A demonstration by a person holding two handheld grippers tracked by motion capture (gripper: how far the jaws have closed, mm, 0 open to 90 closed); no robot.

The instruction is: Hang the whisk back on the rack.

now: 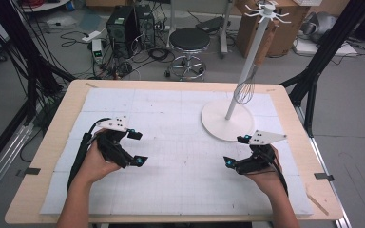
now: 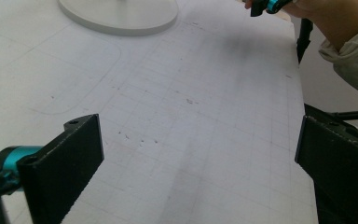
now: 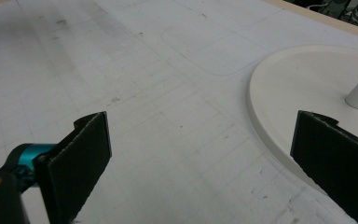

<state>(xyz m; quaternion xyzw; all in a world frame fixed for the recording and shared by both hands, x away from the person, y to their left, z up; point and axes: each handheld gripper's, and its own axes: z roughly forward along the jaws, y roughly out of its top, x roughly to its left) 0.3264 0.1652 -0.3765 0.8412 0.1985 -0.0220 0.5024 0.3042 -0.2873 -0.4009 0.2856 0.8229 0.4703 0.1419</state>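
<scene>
Two claws, left claw point(image 1: 138, 147) and right claw point(image 1: 235, 151), jaws wide apart, both empty, low over the counter point(image 1: 180, 142). Whisk point(image 1: 244, 90) hangs from the white stand point(image 1: 228, 124), nearest the right claw. Advice: approach the whisk handle squarely, then close.

A wooden counter point(image 1: 47, 156) covered by a white gridded mat point(image 1: 180, 156) is seen on a grey floor point(image 1: 356, 123). Just beyond the counter's far edge a black round stool point(image 1: 189, 40) on a chrome base is placed. Left of the stool, black computer towers point(image 1: 123, 23) and tangled cables point(image 1: 123, 69) are found; right of it, cardboard boxes point(image 1: 285, 33). Black frame legs point(image 1: 321, 52) are set at both sides of the counter.
</scene>
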